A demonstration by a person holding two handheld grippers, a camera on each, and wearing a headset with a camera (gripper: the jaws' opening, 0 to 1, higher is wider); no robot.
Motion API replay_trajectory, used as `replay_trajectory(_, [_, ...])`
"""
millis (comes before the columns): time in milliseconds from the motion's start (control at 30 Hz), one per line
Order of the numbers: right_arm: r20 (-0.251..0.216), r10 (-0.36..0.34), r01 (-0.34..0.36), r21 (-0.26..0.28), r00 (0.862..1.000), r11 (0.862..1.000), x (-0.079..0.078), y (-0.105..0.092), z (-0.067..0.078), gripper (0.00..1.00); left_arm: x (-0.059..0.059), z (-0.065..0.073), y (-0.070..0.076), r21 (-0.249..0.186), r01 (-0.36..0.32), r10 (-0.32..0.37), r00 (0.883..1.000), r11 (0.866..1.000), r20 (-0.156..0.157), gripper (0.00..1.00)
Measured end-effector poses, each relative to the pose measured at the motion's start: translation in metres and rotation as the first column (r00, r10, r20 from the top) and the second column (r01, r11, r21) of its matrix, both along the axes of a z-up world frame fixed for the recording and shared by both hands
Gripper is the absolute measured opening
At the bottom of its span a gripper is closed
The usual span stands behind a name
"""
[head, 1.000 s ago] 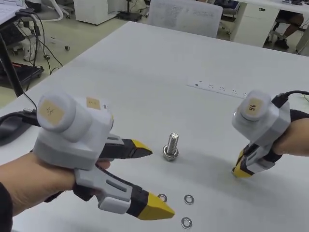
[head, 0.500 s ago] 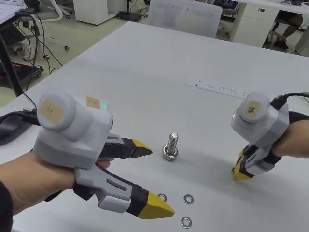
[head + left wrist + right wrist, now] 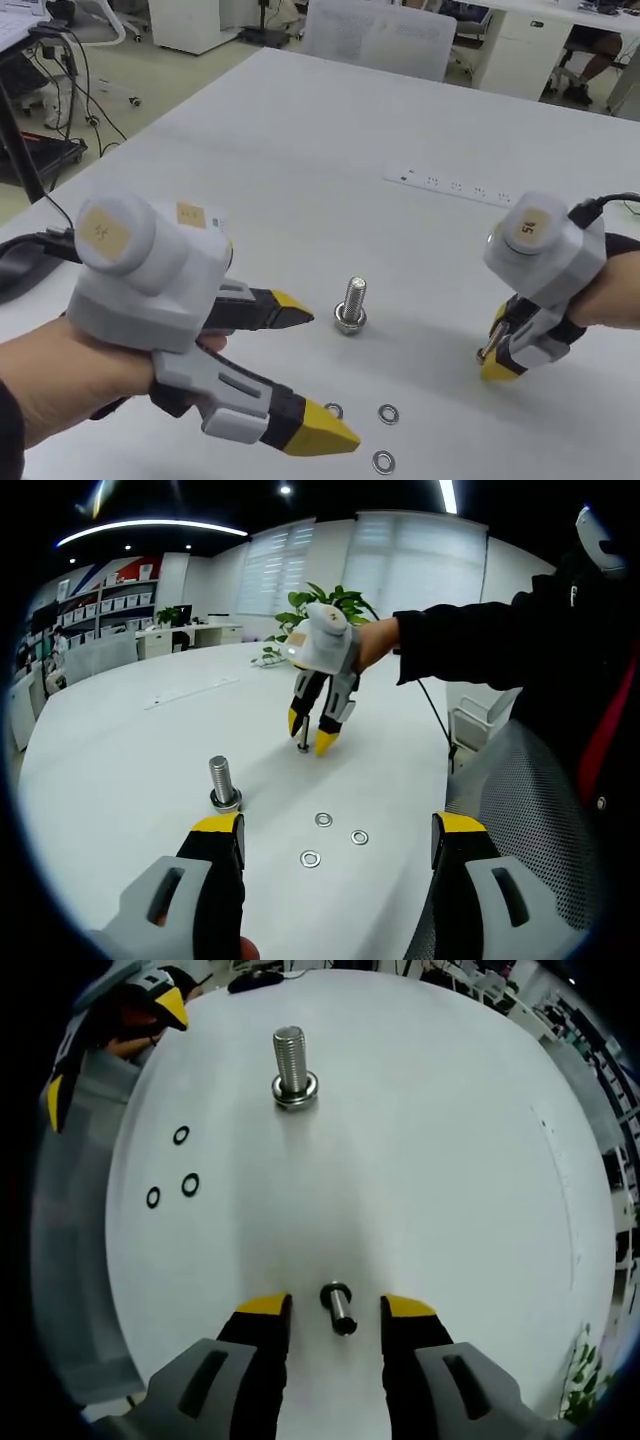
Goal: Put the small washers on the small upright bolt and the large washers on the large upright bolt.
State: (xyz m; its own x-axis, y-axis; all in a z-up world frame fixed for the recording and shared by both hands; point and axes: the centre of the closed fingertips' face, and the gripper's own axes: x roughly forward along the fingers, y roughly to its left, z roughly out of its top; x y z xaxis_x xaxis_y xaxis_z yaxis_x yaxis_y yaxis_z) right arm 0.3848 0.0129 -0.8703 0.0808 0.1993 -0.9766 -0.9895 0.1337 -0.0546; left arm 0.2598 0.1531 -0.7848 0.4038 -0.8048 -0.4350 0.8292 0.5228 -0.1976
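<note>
On right gripper (image 3: pixel 497 348) | label (image 3: pixel 528 228) seems "15" | jaws straddle small bolt (image 3: pixel 337 1310)

White bench (image 3: pixel 300 150). We log large bolt (image 3: pixel 351 304) upright mid-bench, small bolt (image 3: pixel 337 1307) upright nearer right edge, three loose washers (image 3: pixel 388 413) by near edge, power strip (image 3: pixel 455 186) toward far edge.

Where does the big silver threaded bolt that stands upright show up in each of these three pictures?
Head view: the big silver threaded bolt stands near the centre, slightly below the middle.
Left gripper view: it is left of centre, below the middle.
Right gripper view: it is near the top, left of centre.
Shared landmark: three small steel washers lying together near the bolt.
</note>
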Motion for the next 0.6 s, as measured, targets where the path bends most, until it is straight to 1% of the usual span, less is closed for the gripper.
replay_trajectory(167, [0.001, -0.015, 0.015, 0.014, 1.0, 1.0, -0.002, -0.003, 0.003, 0.39, 0.0, 0.0, -0.001, 0.0, 0.002, -0.002, 1.0, 1.0, -0.001, 0.76])
replay_trajectory(600, [0.007, -0.038, 0.038, 0.035, 0.999, 0.999, -0.012, -0.009, 0.011, 0.39, 0.001, 0.003, -0.002, -0.002, 0.006, -0.006, 1.0, 1.0, 0.008, 0.76])
